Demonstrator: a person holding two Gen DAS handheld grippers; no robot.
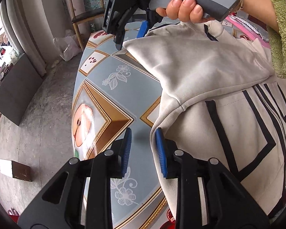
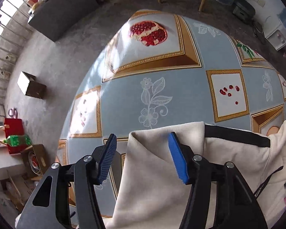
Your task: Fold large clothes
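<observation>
Fingers of left gripper stand narrowly apart, nothing between; bare tablecloth shows in gap. Cream jacket on table, its side edge just beside left gripper's right pad, not pinched. Folded sleeve runs from jacket shoulder toward far table edge. Right gripper hangs over sleeve end, jaws moderately apart, cuff edge between pads, no pinch seen. Judgement: right gripper nearer sleeve.

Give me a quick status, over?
Both hand-held grippers, left and right, open, gripping nothing. Cream jacket half-spread on table. Nothing in the way.
</observation>
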